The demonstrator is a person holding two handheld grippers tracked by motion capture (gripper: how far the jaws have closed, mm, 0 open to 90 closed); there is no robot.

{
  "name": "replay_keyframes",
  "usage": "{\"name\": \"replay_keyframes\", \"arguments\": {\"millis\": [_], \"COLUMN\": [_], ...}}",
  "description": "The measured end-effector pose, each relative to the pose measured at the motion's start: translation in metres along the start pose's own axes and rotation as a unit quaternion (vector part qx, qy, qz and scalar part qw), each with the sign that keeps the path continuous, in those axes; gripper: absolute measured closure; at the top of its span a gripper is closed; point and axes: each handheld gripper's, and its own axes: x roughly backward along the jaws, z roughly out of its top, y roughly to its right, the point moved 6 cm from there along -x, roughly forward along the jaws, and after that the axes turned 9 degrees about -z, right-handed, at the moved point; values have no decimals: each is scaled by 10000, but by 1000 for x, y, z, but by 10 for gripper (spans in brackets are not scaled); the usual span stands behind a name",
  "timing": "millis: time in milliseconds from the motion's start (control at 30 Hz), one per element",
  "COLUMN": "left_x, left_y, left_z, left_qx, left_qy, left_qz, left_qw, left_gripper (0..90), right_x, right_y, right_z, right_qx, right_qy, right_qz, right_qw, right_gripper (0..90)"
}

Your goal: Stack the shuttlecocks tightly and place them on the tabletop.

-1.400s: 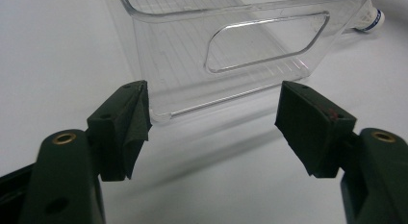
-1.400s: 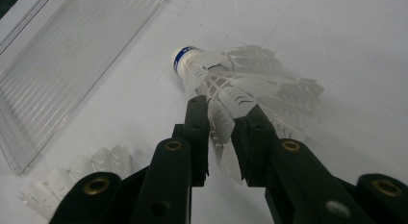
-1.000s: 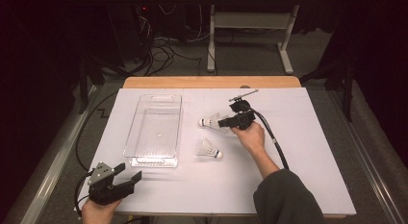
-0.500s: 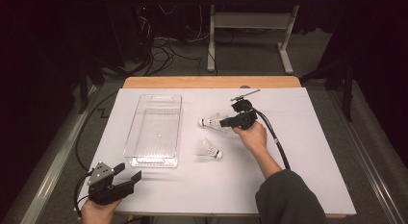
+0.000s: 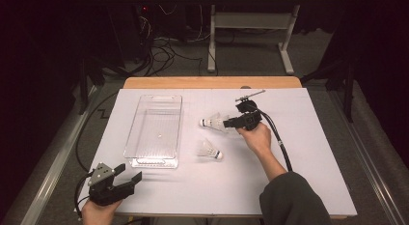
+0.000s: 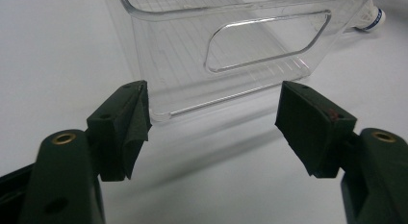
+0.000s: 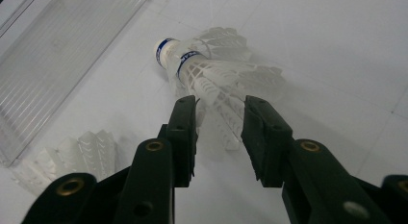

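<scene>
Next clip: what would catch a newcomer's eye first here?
The right hand-held gripper, its jaws just opening, has the skirt of a white shuttlecock between them at mid-table. A second shuttlecock lies nearer the person, beside a clear plastic bin.

Dark room w/ grey floor (image 5: 251,65), cable tangle (image 5: 159,51), white desk frame (image 5: 251,32) behind white-topped table (image 5: 313,152).

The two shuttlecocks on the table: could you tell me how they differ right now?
The far shuttlecock lies with its skirt between the right gripper jaws, cork pointing left; the near shuttlecock lies free, cork pointing right. Both are white and lie on their sides beside the bin.
</scene>
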Motion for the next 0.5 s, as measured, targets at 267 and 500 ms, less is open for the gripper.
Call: {"name": "replay_keyframes", "arguments": {"millis": [267, 500], "left_x": [0, 0], "left_y": [0, 0], "left_z": [0, 0], "left_qx": [1, 3], "left_qy": [-2, 8], "left_qz": [6, 12], "left_qw": [10000, 10000], "left_gripper": [289, 289], "right_x": [4, 6], "right_y": [2, 5], "right_z": [-4, -7], "right_qx": [6, -8], "right_qy": [13, 44], "right_qz": [-26, -53], "right_qw": [10000, 10000], "right_gripper": [653, 643]}}
